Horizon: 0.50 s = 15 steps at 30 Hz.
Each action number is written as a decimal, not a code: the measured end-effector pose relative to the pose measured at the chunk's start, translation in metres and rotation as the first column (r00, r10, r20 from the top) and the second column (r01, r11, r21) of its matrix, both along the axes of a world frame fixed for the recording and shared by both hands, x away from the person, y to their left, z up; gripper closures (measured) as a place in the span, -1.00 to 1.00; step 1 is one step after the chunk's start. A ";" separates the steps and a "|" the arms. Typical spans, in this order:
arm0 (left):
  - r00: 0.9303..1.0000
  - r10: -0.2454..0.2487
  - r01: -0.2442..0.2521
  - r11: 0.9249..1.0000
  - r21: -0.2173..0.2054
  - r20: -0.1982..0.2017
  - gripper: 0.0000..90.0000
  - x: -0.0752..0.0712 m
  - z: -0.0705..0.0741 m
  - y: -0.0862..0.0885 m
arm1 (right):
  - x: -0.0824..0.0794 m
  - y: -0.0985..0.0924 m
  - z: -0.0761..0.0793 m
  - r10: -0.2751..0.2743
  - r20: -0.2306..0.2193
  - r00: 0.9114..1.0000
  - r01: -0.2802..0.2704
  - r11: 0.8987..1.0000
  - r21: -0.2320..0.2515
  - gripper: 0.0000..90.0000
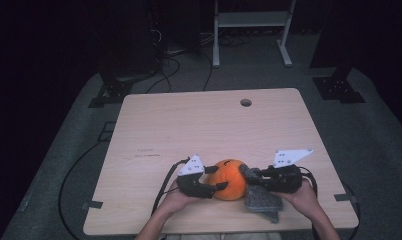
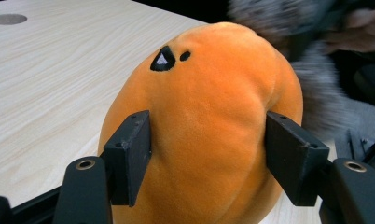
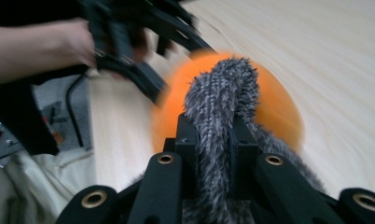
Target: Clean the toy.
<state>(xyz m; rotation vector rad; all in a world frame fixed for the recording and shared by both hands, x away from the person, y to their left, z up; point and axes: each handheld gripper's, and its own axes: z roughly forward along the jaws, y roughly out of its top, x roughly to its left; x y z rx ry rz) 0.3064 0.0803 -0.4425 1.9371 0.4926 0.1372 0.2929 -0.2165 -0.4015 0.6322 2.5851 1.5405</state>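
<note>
My round plush toy [image 2: 209, 135] is bright orange velvet, marked with a small black triangle holding a pale grey centre, and a black dot beside it. The shaggy fabric piece [image 3: 220, 121] is grey flecked with white. My grippers' jaws are matte black, their top plates [image 1: 292, 157] white. The wooden table [image 1: 189, 125] is pale beige with fine grain.

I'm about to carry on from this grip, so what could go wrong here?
1. The left claw squeezes the rounded orange plush; soft, curved fabric could pop out of the jaws.
2. The right claw pinches only a fold of the grey fuzzy cloth; a tug may slip it free.
3. Both sit near the table's front edge, so either could drop off.
</note>
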 end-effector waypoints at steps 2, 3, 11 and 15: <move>0.999 -0.034 0.034 0.999 -0.004 -0.002 -0.41 -0.001 0.001 -0.001 | 0.001 0.006 0.002 -0.020 0.027 0.999 0.021 0.999 -0.047 0.72; 0.999 -0.034 0.034 0.999 -0.004 -0.002 -0.53 -0.001 0.001 -0.001 | 0.004 0.004 0.001 -0.036 0.024 0.999 0.037 0.998 -0.046 0.72; 0.993 0.008 -0.021 0.994 0.104 0.121 -0.38 -0.011 -0.003 -0.022 | 0.004 -0.001 -0.003 -0.092 0.036 0.995 0.094 0.995 -0.039 0.71; 0.994 0.034 -0.044 0.994 0.099 0.106 -0.30 -0.010 -0.002 -0.021 | -0.007 0.018 0.005 0.002 0.075 0.997 0.000 1.000 -0.025 0.71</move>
